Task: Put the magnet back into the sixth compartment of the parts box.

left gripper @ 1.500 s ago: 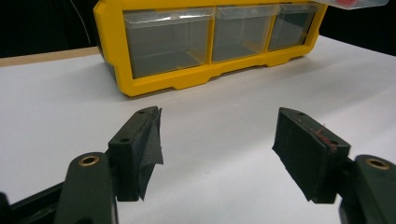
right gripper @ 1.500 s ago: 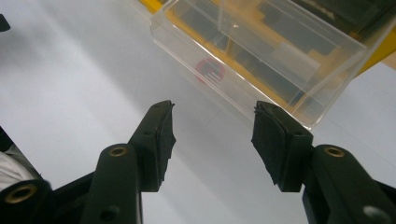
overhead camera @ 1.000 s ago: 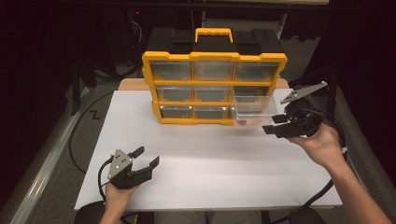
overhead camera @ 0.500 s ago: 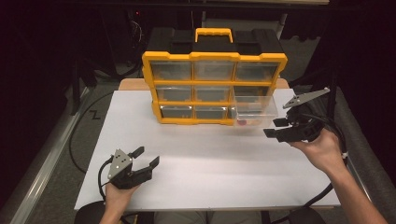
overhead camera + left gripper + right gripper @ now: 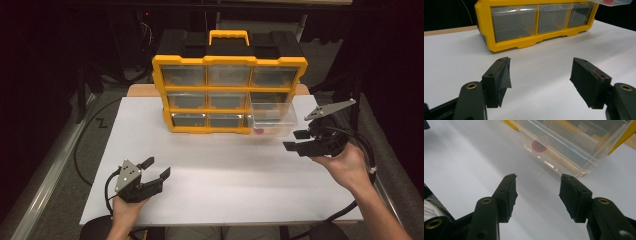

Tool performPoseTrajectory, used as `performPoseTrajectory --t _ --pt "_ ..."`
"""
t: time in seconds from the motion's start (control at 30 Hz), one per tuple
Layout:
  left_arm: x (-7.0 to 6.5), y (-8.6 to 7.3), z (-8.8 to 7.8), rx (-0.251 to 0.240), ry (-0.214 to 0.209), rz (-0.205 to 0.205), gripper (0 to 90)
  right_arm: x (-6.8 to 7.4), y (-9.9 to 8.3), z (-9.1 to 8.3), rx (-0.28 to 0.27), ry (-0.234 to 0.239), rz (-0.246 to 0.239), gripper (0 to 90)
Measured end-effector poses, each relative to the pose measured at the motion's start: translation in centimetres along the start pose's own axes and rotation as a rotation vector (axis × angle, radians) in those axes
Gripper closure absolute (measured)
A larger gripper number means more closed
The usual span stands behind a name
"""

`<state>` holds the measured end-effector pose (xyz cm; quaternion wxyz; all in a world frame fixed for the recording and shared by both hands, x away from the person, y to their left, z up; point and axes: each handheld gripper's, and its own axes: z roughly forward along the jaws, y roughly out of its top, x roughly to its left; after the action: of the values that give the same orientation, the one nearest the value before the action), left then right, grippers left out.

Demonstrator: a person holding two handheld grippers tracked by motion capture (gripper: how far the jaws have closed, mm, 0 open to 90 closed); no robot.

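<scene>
White counter (image 5: 225, 170): pulled-out clear drawer (image 5: 274, 119) lies just ahead-left of my right claw (image 5: 296, 140), open and empty; left claw (image 5: 156, 169) open, far.

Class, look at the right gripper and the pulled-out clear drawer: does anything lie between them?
Nothing visible does. The right gripper hangs with open fingers just short of the clear drawer, with bare white table between them. A red disc lies inside the drawer.

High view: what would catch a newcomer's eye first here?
The yellow organizer at the table's far edge, its bottom-right clear drawer pulled out with a red piece inside. Just right of the drawer hovers the right gripper, open and empty.
</scene>
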<state>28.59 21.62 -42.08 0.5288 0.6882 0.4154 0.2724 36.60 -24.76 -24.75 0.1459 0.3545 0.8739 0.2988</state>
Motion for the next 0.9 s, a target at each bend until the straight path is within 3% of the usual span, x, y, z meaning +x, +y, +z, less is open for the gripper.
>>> performPoseTrajectory --t 0.3,0.63,0.9 --pt "0.0 0.0 0.0 0.000 0.000 -0.001 32.1 0.3 -0.5 -1.1 -0.018 -0.015 -0.010 49.0" --pt "0.1 0.0 0.2 0.005 -0.002 -0.004 32.0 0.1 -1.2 -2.1 -0.034 -0.021 0.011 48.9" --pt "0.1 0.1 0.3 0.003 -0.006 -0.003 31.7 0.1 -2.1 -1.1 -0.037 0.003 0.034 48.9"
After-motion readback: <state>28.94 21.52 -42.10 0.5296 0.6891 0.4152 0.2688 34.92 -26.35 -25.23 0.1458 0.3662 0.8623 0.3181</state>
